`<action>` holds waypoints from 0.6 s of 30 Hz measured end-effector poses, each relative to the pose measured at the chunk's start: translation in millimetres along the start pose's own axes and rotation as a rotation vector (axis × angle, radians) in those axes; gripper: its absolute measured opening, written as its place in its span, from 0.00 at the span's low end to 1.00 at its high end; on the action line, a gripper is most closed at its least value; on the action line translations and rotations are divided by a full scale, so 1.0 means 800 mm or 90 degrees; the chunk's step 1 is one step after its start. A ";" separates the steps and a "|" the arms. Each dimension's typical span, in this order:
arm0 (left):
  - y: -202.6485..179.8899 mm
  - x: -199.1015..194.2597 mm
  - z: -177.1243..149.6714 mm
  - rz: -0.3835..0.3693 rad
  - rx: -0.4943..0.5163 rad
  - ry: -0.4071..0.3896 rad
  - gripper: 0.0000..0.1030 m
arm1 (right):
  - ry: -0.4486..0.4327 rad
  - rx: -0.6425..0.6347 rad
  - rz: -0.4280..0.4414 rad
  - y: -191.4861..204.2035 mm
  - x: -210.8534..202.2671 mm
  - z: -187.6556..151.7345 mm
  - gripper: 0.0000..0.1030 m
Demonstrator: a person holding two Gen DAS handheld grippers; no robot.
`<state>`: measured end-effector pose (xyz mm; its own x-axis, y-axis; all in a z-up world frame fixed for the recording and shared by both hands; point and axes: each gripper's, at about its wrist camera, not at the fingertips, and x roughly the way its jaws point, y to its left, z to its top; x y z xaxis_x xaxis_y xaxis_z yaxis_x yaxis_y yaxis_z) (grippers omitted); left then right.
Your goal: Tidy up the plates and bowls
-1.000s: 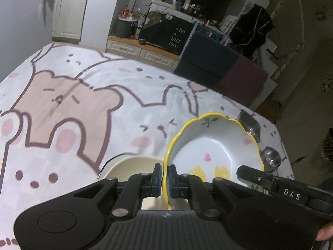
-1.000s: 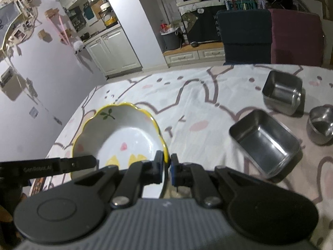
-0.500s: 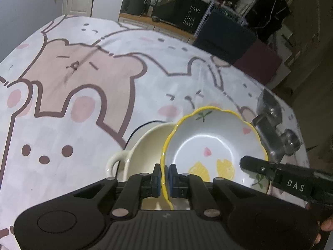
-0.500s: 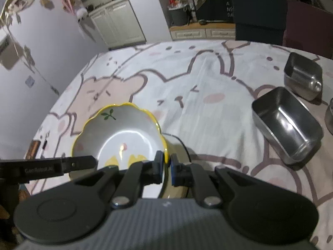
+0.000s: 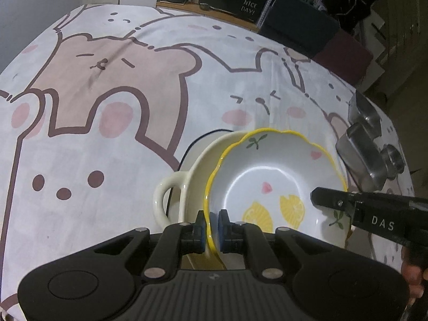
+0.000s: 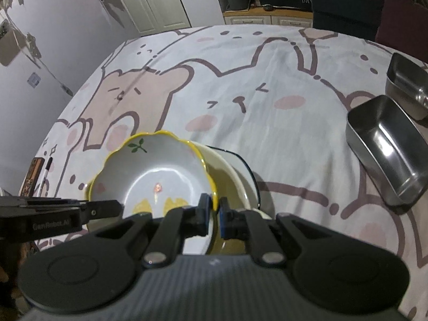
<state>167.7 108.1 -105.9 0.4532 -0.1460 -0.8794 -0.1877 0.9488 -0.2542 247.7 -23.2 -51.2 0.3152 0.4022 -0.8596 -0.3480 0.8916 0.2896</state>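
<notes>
A white bowl with a wavy yellow rim and lemon prints (image 5: 270, 176) is held by both grippers. My left gripper (image 5: 211, 227) is shut on its near-left rim. My right gripper (image 6: 213, 214) is shut on its opposite rim; it also shows in the left wrist view (image 5: 331, 196). The bowl (image 6: 157, 171) sits low inside a cream handled dish (image 5: 187, 184), seen also in the right wrist view (image 6: 232, 176), which rests on the bear-print tablecloth (image 5: 107, 107).
Two rectangular steel containers (image 6: 385, 144) (image 6: 406, 83) stand on the right of the table, with a small round steel cup (image 5: 393, 157) beside them. Dark chairs (image 6: 345, 2) stand behind the far edge. A pen and small object (image 6: 40, 176) lie at the left edge.
Both grippers have carried the yellow-rimmed bowl down towards the table and into the cream dish. The bowl has gone from raised and tilted to low and nearly level.
</notes>
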 end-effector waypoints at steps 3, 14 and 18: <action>-0.001 0.002 0.000 0.004 0.006 0.004 0.10 | 0.008 -0.002 -0.003 0.001 0.006 0.000 0.09; -0.008 0.006 -0.003 0.025 0.042 0.013 0.13 | 0.020 -0.014 -0.006 0.001 0.011 -0.001 0.09; -0.011 0.009 -0.004 0.030 0.057 0.016 0.13 | 0.018 -0.016 -0.010 0.001 0.011 -0.001 0.09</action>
<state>169.9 97.5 -110.8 0.4230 -0.1063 -0.8999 -0.1286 0.9760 -0.1758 249.6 -19.0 -58.9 0.2950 0.3820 -0.8758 -0.3662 0.8918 0.2657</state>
